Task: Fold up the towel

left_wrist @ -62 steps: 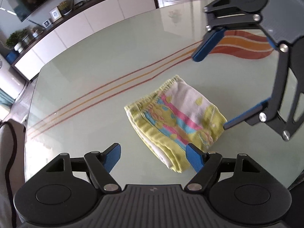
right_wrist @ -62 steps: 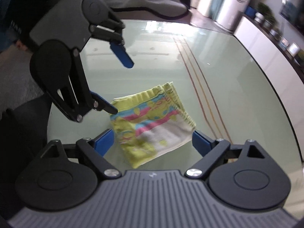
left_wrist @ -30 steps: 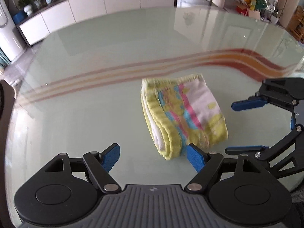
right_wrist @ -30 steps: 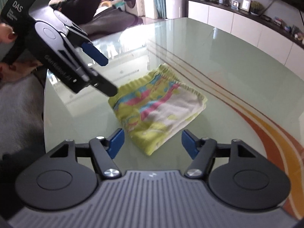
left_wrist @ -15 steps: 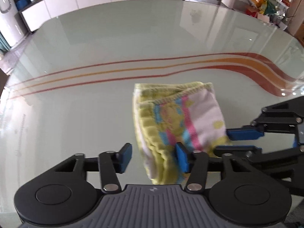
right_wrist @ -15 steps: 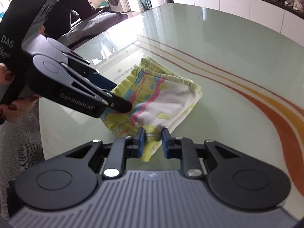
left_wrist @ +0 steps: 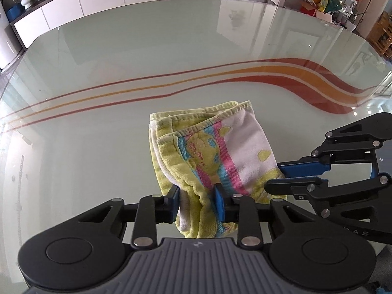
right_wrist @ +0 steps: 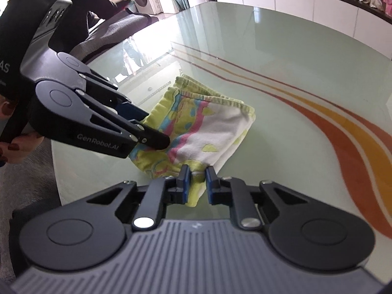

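Several layers of the towel (left_wrist: 215, 156) are already stacked: it lies on the glass table (left_wrist: 122, 61) as a thick, compact bundle, hemmed edges showing at the far end, on the near side of the table's orange and red stripes. You have it held at two points on its near edge. Your left gripper (left_wrist: 197, 202) is clamped on the yellow corner, several thicknesses bunched between the blue pads. Your right gripper (right_wrist: 196, 182) is closed on the adjoining corner, a smaller fold of yellow cloth pinched between its fingers. The near edge looks slightly raised off the glass; the far end rests on it.

Judgement: the folding is largely done, the bundle being many layers deep. What remains, at most, is one more fold or a tidy-up, then letting go. The stacked edges are uneven, so check alignment before you let go.
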A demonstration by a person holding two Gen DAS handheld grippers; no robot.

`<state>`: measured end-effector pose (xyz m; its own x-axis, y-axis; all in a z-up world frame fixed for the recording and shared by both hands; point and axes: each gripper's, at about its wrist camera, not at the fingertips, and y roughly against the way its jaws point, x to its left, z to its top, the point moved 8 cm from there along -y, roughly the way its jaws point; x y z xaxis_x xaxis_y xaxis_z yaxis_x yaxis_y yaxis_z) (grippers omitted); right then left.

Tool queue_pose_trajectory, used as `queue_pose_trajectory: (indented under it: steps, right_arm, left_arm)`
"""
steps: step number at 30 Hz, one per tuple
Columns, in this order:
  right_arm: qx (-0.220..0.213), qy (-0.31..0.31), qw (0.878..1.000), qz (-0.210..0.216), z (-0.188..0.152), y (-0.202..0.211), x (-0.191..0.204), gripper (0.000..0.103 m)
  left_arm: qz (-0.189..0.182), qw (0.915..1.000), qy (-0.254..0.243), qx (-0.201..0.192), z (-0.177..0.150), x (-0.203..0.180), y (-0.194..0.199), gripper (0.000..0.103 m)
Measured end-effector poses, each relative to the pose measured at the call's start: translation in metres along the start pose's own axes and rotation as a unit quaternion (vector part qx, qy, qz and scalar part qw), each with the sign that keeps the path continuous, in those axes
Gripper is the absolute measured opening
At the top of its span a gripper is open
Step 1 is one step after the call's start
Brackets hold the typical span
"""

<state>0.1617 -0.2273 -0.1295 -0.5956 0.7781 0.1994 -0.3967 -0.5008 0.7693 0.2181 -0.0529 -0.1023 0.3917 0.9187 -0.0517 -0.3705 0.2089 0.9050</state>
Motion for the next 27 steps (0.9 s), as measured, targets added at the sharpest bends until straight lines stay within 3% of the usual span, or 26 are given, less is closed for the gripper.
queue_pose_trajectory:
  steps: [27]
  right_arm:
    - [0.01, -0.053, 0.996, -0.067, -0.034, 0.033, -0.014, 0.014]
  left_arm:
    - [-0.039, 0.9987, -0.028, -0.016, -0.007, -0.089, -0.012, 0.032]
